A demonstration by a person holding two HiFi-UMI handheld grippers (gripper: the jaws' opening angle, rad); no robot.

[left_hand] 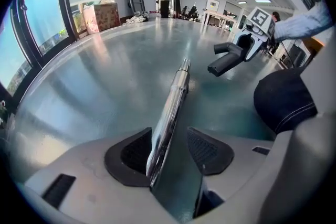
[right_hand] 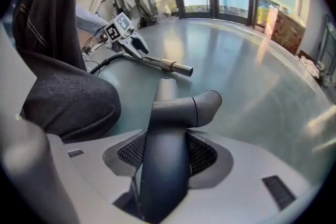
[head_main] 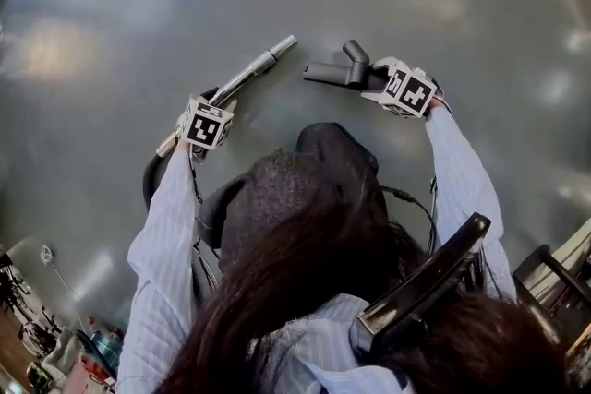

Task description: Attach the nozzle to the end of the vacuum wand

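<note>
The silver vacuum wand [head_main: 251, 69] lies on the glossy grey floor, its free end pointing up-right toward the nozzle. My left gripper [head_main: 220, 101] stands open over its lower part. In the left gripper view the wand [left_hand: 176, 94] runs between the pads, resting against the left pad [left_hand: 134, 152] and apart from the right one. My right gripper [head_main: 371, 80] is shut on the dark grey nozzle [head_main: 334, 72], a tube with a short angled side branch. In the right gripper view both pads press the nozzle [right_hand: 167, 136], whose tip points toward the wand [right_hand: 165, 64]. A short gap separates nozzle and wand end.
The person's dark-clad knee [head_main: 337, 148] sits between the two arms, close below the wand and nozzle. A black hose [head_main: 148, 180] curves off the wand's near end. Cardboard boxes [left_hand: 102, 16] stand by the windows far off. Furniture [head_main: 554, 277] is at the lower right.
</note>
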